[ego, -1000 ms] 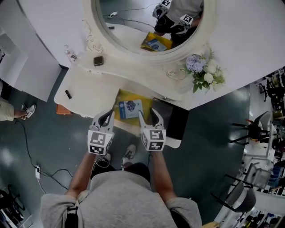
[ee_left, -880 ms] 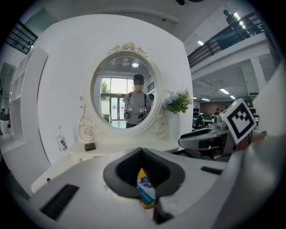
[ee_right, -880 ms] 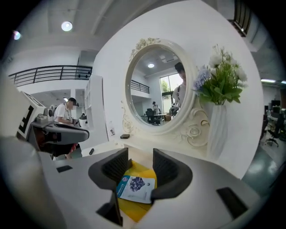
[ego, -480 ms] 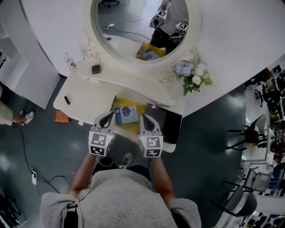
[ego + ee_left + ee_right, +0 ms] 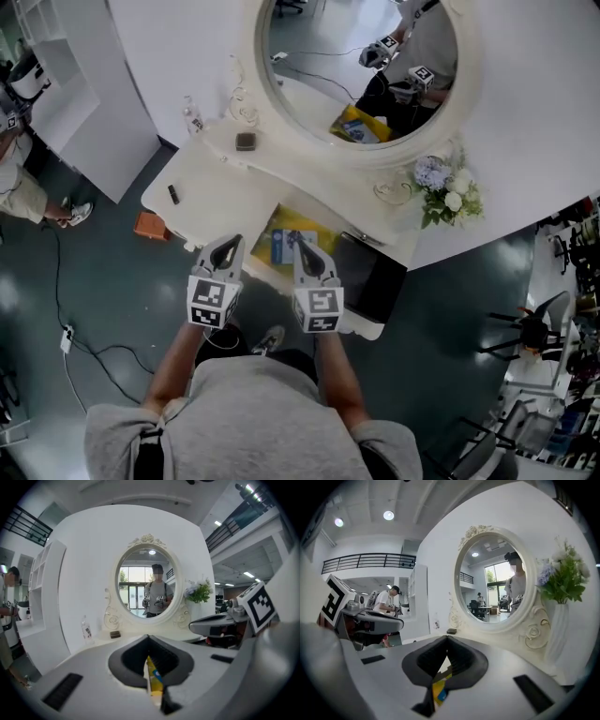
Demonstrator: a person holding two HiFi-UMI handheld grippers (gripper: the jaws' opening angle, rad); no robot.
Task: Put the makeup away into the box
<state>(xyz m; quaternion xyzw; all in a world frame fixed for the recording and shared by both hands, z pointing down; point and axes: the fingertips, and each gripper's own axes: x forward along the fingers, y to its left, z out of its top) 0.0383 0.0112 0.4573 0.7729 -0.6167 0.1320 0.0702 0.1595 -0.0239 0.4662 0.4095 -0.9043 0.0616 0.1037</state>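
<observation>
While both arms reach forward abreast, left tongs and right tongs are closed.

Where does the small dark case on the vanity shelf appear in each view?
Head view: the small dark case is upper left of centre, on the shelf by the oval mirror's lower left rim.
Left gripper view: left of centre, just under the mirror's lower left rim.
Right gripper view: near centre, beside the mirror's lower left rim.
Shared landmark: the oval mirror.
</observation>
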